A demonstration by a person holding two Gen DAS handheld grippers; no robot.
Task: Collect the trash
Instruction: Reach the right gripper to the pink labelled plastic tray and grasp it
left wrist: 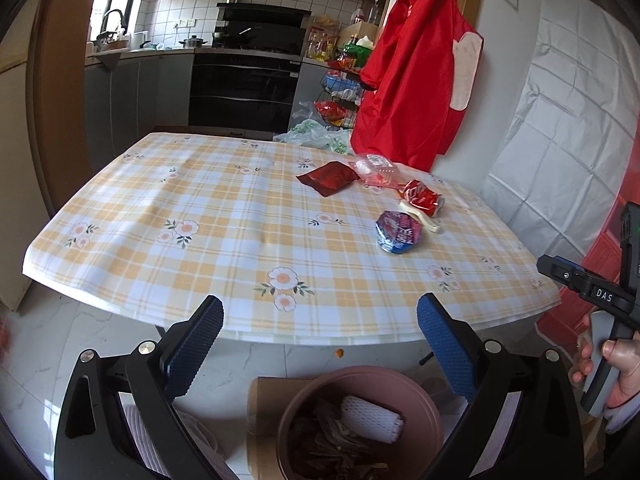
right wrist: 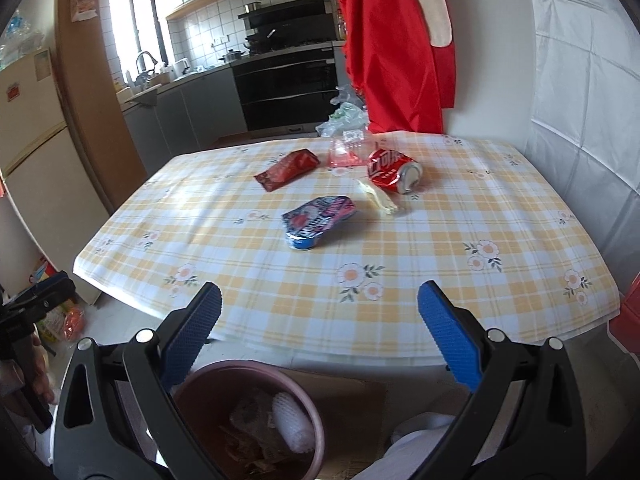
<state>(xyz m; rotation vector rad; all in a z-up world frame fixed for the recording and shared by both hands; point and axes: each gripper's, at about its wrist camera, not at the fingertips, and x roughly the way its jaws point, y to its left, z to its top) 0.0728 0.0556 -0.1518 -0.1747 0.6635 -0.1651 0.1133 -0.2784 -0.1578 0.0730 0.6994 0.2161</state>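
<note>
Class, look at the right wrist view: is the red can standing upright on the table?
No. The red can lies on its side on the table, its silver end facing the camera.

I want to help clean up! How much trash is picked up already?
Some trash already sits in the pink bin. Both grippers, left and right, are open and empty. Left on the table: red can, red wrapper, foil-lidded cup, clear box.
</note>
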